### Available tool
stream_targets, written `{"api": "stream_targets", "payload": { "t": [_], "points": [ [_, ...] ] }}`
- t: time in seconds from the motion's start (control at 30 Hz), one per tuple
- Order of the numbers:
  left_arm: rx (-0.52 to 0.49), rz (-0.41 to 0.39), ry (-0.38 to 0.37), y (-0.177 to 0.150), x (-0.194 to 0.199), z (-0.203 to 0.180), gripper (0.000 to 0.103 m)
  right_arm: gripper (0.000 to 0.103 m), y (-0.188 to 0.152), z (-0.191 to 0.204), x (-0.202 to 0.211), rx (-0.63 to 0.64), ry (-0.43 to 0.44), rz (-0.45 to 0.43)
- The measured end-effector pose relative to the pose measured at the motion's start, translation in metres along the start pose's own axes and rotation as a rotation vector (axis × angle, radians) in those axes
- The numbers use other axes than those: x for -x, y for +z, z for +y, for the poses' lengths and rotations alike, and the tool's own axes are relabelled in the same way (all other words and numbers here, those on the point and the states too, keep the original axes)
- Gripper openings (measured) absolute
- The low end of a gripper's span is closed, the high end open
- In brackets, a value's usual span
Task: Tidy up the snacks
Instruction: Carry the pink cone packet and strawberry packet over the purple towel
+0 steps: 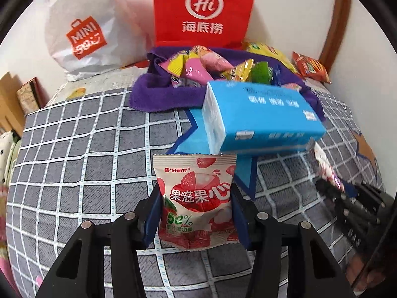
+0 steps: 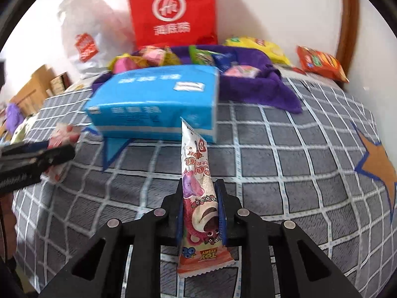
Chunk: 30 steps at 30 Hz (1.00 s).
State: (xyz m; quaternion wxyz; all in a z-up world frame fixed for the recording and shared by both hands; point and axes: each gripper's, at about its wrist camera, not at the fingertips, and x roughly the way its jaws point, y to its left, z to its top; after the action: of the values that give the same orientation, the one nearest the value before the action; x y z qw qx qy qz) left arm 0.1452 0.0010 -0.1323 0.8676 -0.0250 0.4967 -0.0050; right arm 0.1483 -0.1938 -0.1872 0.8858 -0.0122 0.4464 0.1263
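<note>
Snacks fill both my grippers above the grey checked bedspread (image 1: 74, 149). Left gripper (image 1: 196, 213), level and pointing forward, pinches an upright strawberry gummy pouch (image 1: 194, 198) by its sides. Ahead lies a blue tissue pack (image 1: 260, 116), with more packets on the purple towel (image 1: 158, 94) behind it. Right gripper (image 2: 199, 211), also level, clamps a tall Toy Story snack bar (image 2: 198, 198) standing on end.

Plain white wall (image 1: 285, 24) across the top of the frame, brown wooden bed frame (image 1: 335, 24) curving down upper right, grey checked bedsheet (image 1: 86, 149) filling the middle, wooden furniture (image 2: 32, 92) far left.
</note>
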Motion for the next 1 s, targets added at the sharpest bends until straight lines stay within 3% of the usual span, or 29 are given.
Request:
{"api": "stream_targets", "payload": {
  "t": [0.23,0.33,0.57,0.7,1.0],
  "points": [
    [0.119,0.002,0.017,0.018,0.009,-0.004,0.048,0.022,0.020,-0.003,0.018,0.128,0.088,-0.001],
    [0.158,-0.010,0.030,0.027,0.013,-0.004,0.048,0.022,0.030,-0.012,0.025,0.137,0.128,0.001],
    [0.237,-0.023,0.015,0.039,0.020,0.007,0.048,0.021,0.053,-0.026,0.038,0.107,0.133,-0.012],
    [0.234,-0.065,0.035,0.041,0.034,0.014,0.048,0.021,0.057,-0.023,0.045,0.108,0.130,-0.023],
    [0.158,-0.119,-0.031,0.054,0.069,0.022,0.048,0.021,0.055,-0.012,0.075,-0.007,0.047,-0.096]
  ]
}}
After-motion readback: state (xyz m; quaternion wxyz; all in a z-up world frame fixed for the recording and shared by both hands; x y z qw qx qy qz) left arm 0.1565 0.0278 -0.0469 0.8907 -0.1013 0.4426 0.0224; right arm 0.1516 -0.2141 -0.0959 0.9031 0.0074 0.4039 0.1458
